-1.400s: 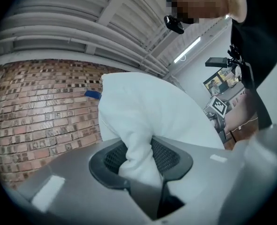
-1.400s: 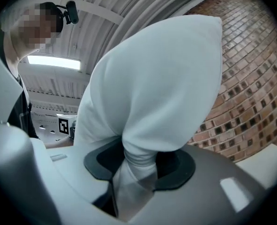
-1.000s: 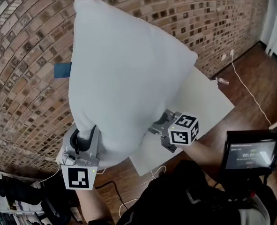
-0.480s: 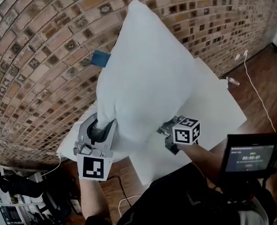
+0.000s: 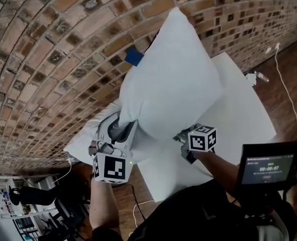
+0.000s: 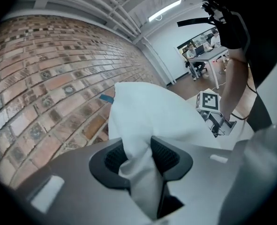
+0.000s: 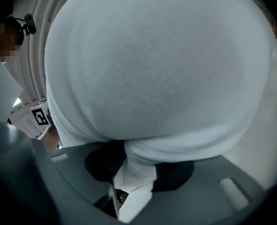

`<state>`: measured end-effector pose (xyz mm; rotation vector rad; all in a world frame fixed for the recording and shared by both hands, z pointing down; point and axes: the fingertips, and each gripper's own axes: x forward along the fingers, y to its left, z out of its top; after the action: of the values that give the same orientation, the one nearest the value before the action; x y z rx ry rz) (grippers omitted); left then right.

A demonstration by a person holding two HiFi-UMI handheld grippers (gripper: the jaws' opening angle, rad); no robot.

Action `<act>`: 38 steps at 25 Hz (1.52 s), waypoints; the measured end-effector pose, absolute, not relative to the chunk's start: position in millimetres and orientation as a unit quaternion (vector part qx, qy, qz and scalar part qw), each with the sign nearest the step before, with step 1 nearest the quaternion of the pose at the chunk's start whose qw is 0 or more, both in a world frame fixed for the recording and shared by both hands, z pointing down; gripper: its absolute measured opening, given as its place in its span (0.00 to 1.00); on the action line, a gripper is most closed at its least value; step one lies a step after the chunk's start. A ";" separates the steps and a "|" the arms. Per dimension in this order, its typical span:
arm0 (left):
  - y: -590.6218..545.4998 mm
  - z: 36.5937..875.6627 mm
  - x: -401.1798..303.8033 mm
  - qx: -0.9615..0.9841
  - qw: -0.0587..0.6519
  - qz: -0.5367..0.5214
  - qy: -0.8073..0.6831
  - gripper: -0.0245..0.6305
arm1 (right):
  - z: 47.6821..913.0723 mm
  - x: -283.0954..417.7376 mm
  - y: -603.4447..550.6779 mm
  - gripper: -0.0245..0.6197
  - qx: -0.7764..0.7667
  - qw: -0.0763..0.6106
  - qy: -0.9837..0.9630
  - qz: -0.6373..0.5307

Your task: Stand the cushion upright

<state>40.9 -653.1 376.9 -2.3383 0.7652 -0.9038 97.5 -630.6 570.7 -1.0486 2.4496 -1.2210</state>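
We hold the cushion (image 5: 171,84) tilted above the table (image 5: 241,109), left gripper (image 5: 120,130) clamped on its 7 o'clock corner, right gripper (image 5: 184,137), jaws just closing tighter, on the 5 o'clock corner; such thin fabric pinches could slip and topple it.

Even daylight, heavy fisheye distortion

the scene is taken from overhead by the head view, aimed steeply down at the cushion (image 5: 173,79), the table (image 5: 243,114) and the brick wall (image 5: 47,49). the left gripper view is set just behind its jaws and faced along the brick wall. the right gripper view is held so near that the cushion fills it — the cushion is shared by all three views.
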 end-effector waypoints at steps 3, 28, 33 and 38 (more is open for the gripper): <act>-675.8 400.6 45.4 -0.858 0.256 -0.351 0.273 0.23 | 590.4 99.8 -640.4 0.27 -0.356 0.103 0.819 -0.438; -781.5 478.7 79.1 -0.860 0.219 -0.407 0.216 0.28 | 666.1 101.9 -685.4 0.29 -0.387 0.119 0.736 -0.543; -797.3 480.7 77.1 -0.830 0.261 -0.413 0.270 0.33 | 672.2 105.2 -688.4 0.33 -0.400 0.129 0.712 -0.562; -802.7 468.0 59.8 -0.830 0.221 -0.393 0.328 0.40 | 682.9 110.4 -681.2 0.41 -0.400 0.112 0.698 -0.584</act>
<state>59.8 -802.7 468.0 -2.2948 0.9064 -1.0876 110.4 -681.2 682.9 -1.1738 2.0481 -1.7152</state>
